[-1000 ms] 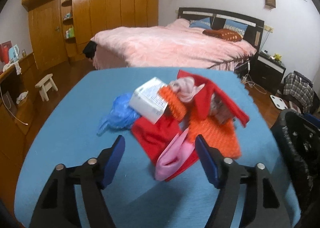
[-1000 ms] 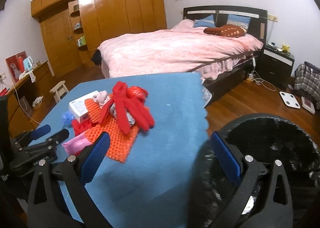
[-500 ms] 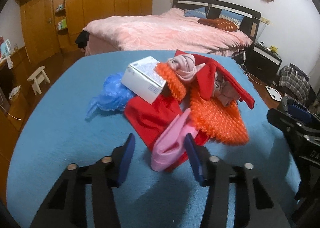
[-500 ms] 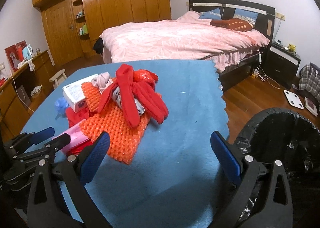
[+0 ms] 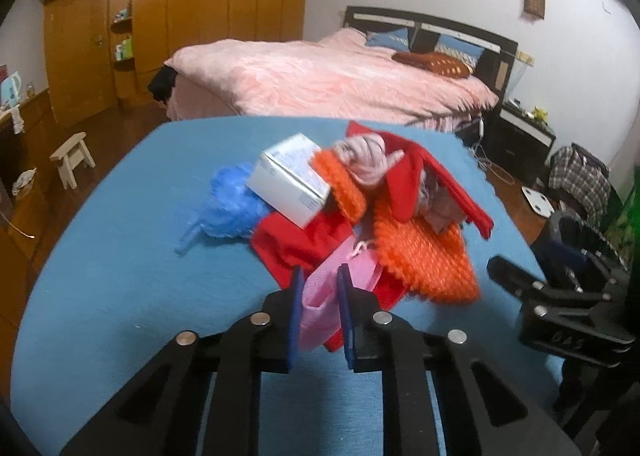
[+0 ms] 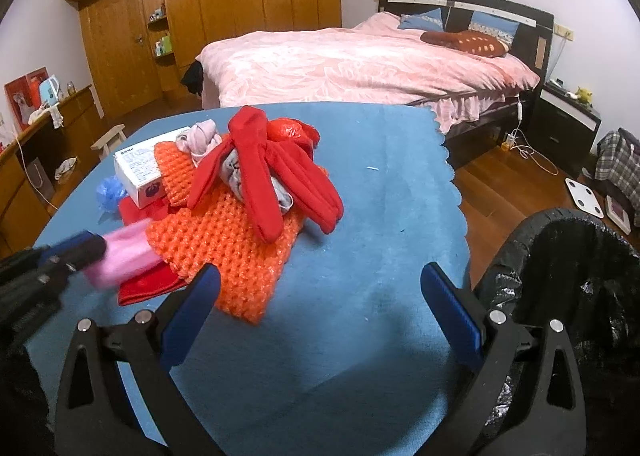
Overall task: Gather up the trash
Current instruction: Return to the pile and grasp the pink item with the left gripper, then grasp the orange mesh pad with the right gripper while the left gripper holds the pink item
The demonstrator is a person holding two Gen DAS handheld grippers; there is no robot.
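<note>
Task barely begun; the pile lies whole on the blue worktop (image 6: 380, 183), read here left to right.

Far left of the heap: a crumpled blue plastic bag (image 5: 230, 207), and leaning over it a white carton (image 5: 290, 179). Beneath both, a red cloth (image 5: 296, 244). In the middle foreground, the pink bag (image 5: 328, 292) sits between the fingers of my left gripper (image 5: 320, 312); they are closing, now narrow, and the blue pads appear to press its near end, though it is not yet lifted clear of the worktop. Right of it: the orange mesh sheet (image 6: 228, 240), a pale knotted rag (image 6: 200, 137), and the red gloves (image 6: 276, 179) draped across the top. Far right, off the worktop's edge, stands the bin with its black liner (image 6: 580, 256); I see no piece of the pile inside it, though its depth is dark.

My right gripper (image 6: 320, 312) hangs with its fingers wide and nothing between them, over bare cloth between the heap and the bin.

Against a second ago: my left fingers then stood wide on either side of the pink bag and now nearly meet on it. My right gripper then looked down partly into the bin; it now faces the heap, with the bin at its right margin.
</note>
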